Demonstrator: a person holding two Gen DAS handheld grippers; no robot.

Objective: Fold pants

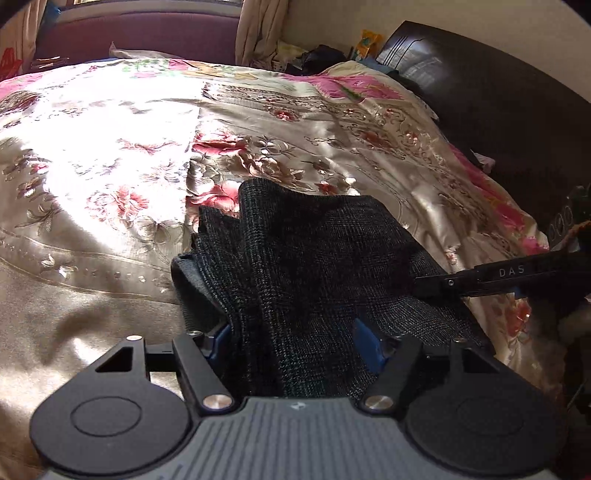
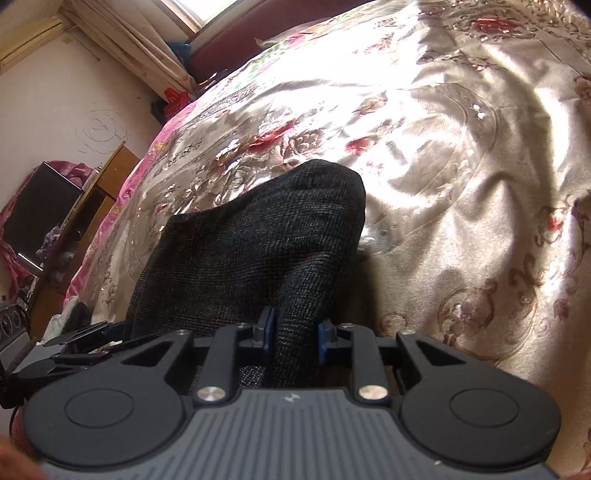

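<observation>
1. My left gripper, black linkage arms with blue pads: nearest the left wrist camera, its jaws set moderately wide with a thick bunch of cloth filling the gap. Whether the pads truly pinch it I cannot tell; the left pad is half buried in fabric.
2. My right gripper, same make: jaws narrow, clamped on a raised ridge of the same cloth. In the left wrist view it enters from the right edge, its fingertips hidden in the fabric.
3. Dark charcoal woven pants: bunched and lifted at the near end between both grippers, the far end draped onto the bed. A ribbed band shows at the left edge; the legs cannot be told apart. Also seen from the right wrist.
4. Shiny cream satin bedspread with red and pink embroidered flowers: under the pants, partly washed out by sunlight.
5. Dark wooden headboard: cut off at the right.
6. Curtains: top cropped.
</observation>
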